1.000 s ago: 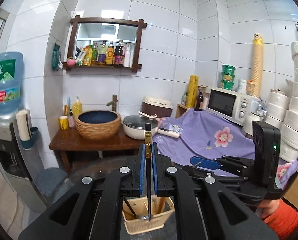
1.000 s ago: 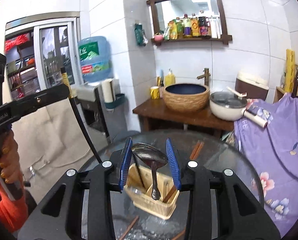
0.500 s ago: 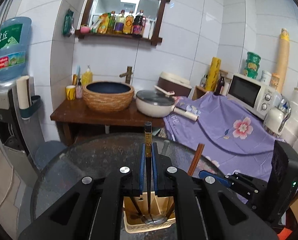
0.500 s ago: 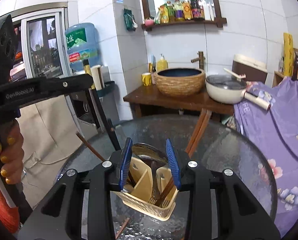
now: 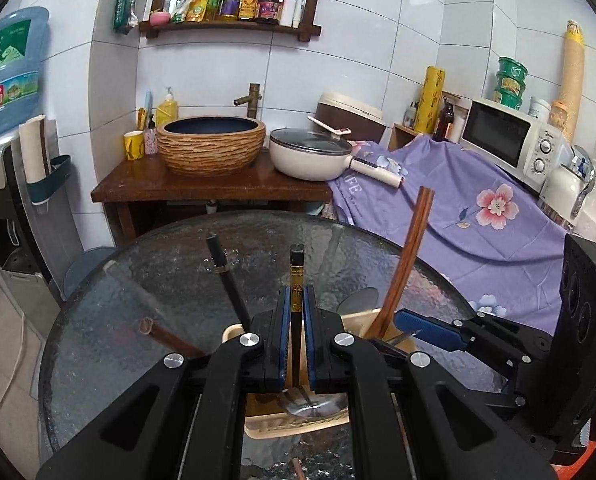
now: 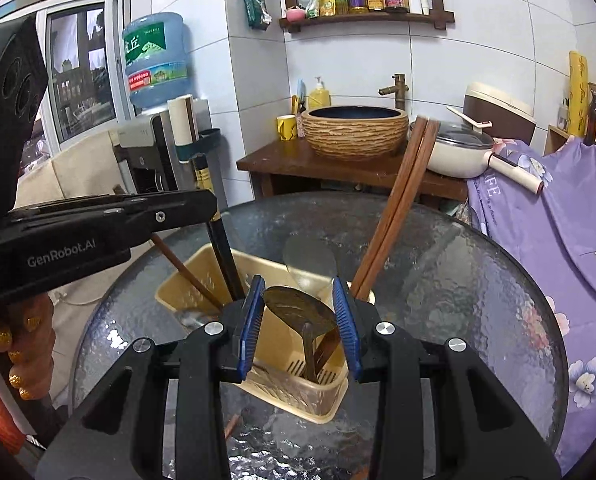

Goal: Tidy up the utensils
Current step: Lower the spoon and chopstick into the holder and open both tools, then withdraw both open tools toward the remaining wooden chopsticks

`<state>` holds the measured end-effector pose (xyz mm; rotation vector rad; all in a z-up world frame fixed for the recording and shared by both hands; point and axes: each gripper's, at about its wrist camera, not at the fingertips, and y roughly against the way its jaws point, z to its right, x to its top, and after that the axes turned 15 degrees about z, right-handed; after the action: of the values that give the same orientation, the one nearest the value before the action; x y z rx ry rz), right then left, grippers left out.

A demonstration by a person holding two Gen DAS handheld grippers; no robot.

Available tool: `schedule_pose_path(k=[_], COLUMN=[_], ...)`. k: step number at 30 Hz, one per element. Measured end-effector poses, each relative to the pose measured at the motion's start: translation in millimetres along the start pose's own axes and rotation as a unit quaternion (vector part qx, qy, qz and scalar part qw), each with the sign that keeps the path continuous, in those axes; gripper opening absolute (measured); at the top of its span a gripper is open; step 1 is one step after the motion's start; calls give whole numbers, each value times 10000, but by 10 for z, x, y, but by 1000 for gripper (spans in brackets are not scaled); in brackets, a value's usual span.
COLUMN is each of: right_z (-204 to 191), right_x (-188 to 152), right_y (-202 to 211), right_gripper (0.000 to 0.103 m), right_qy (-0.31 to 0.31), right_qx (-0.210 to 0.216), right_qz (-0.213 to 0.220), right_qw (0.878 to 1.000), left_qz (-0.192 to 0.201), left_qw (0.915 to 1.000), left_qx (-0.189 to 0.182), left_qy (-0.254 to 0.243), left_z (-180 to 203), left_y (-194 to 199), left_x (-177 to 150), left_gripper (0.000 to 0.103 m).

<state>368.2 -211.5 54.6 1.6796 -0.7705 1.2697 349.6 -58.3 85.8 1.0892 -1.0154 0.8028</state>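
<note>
My left gripper (image 5: 297, 336) is clamped tight on a black chopstick (image 5: 297, 280), both blue pads pressed against its shaft, and I'm holding it right over the beige utensil caddy (image 6: 298, 392) on the round glass table (image 6: 458, 280). The stick stands close to upright: long axis vertical, gold-banded butt end up, thin tip down inside the caddy near a metal spoon bowl lying at the bottom. My right gripper (image 6: 300, 320) straddles a metal spoon (image 6: 298, 308) whose handle already sits in the caddy; its pads sit just off the bowl, gaps showing either side, so I call that one released.

Risks now, as I judge it. If I let go while the tip rides on that spoon bowl, the chopstick could skid and topple against the brown chopsticks (image 6: 394, 208) leaning out of the far compartment. The caddy looks light; a sideways nudge from either gripper could tip it on the slick glass.
</note>
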Motion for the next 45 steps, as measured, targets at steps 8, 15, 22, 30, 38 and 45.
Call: schedule_pose_path(k=[8, 15, 22, 30, 38, 45], right_z=[1, -20, -56, 42, 205, 296], right_x=[-14, 18, -101, -725, -1345, -1542], right_y=[24, 243, 648, 785, 615, 430], right_gripper=[40, 62, 77, 77, 67, 53], right_qy=[7, 159, 474, 203, -488, -714], right_qx=[-81, -144, -738, -1146, -1224, -1557], right_qz=[108, 543, 863, 26, -1040, -1490], right_qw=[9999, 9983, 9924, 9932, 9858, 9739], left_qz=[0, 386, 725, 134, -742, -1260], left_qw=[9999, 9991, 9970, 9994, 9954, 9907], left_qx=[-116, -178, -179, 187, 363, 317], left_qy=[85, 9, 219, -250, -484, -400], left_z=[-20, 37, -23, 82, 167, 182], left_y=[31, 351, 790, 762, 527, 322], left_x=[-26, 6, -143, -811, -1482, -1785], left_gripper=[7, 53, 84, 93, 73, 51])
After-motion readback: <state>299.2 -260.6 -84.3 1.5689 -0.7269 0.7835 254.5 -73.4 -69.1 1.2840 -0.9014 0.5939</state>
